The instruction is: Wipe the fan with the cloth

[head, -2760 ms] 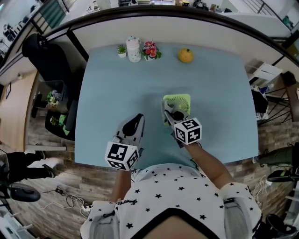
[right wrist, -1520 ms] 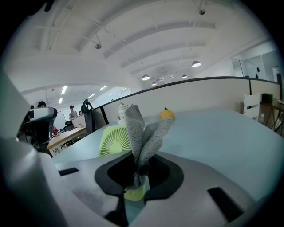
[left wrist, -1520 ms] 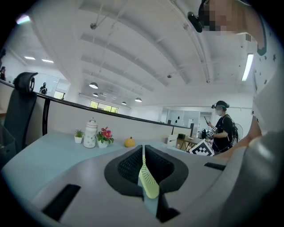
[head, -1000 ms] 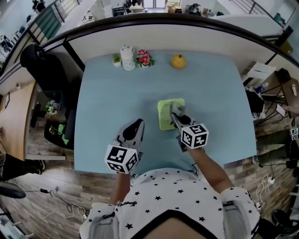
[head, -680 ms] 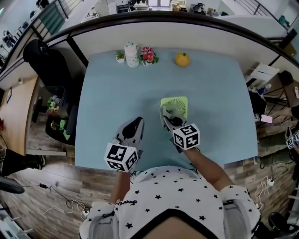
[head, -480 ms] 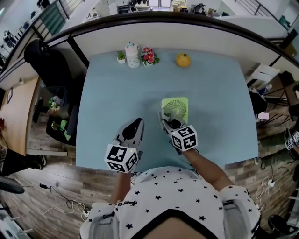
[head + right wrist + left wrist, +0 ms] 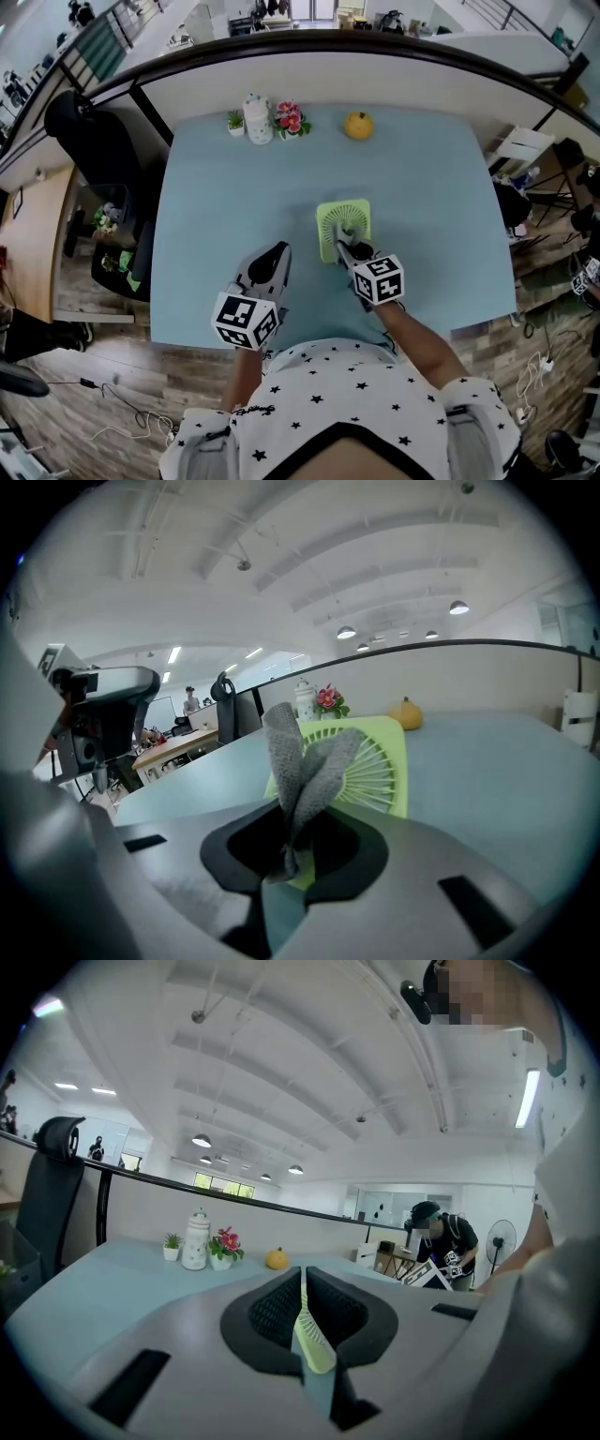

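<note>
Right gripper [image 7: 291, 844] clamps a grey cloth [image 7: 302, 759], which sticks up bunched from the jaws at the near edge of the green fan [image 7: 343, 225]. The fan sits mid-table [image 7: 216, 178], right of centre. Left gripper [image 7: 302, 1321] has its jaws together and empty, near the front edge, apart from the fan.

No legible text (in any view)

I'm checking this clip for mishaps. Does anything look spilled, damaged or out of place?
Nothing stands out. The fan looks intact on the table, and the cloth is pinched, bunched, in the right gripper close by it.
</note>
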Demonstrator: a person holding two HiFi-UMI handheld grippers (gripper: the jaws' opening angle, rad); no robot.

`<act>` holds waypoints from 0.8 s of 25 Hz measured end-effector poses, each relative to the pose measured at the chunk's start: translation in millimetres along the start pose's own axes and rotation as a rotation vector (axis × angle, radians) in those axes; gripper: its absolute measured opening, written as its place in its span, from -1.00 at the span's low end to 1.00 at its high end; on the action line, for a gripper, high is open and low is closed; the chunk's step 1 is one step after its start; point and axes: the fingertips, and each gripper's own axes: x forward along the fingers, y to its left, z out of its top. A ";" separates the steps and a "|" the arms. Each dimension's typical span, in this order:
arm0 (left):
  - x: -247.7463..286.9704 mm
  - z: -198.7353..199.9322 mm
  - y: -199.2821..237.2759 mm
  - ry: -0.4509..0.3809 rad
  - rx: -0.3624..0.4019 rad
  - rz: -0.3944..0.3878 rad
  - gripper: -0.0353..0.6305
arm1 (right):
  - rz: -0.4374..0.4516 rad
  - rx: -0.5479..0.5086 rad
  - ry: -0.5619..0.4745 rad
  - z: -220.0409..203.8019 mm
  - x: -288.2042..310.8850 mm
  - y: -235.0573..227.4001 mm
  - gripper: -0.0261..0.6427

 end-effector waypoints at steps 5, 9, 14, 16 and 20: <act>2.1 1.8 -7.0 0.002 0.009 -0.017 -0.77 | -0.067 0.043 -0.026 1.8 -15.0 -27.6 -0.76; -0.8 1.1 -10.0 0.004 0.010 -0.023 -0.77 | -0.128 0.071 -0.038 -0.7 -28.0 -49.2 -0.76; -0.9 0.9 -11.2 0.007 0.012 -0.028 -0.77 | -0.199 0.098 -0.039 -8.3 -38.4 -73.1 -0.76; -0.6 0.8 -11.7 0.008 0.013 -0.032 -0.77 | -0.209 0.102 -0.034 -12.3 -39.6 -75.8 -0.76; 0.8 2.2 -13.3 0.008 0.018 -0.040 -0.77 | -0.214 0.107 -0.037 -11.9 -39.8 -75.8 -0.76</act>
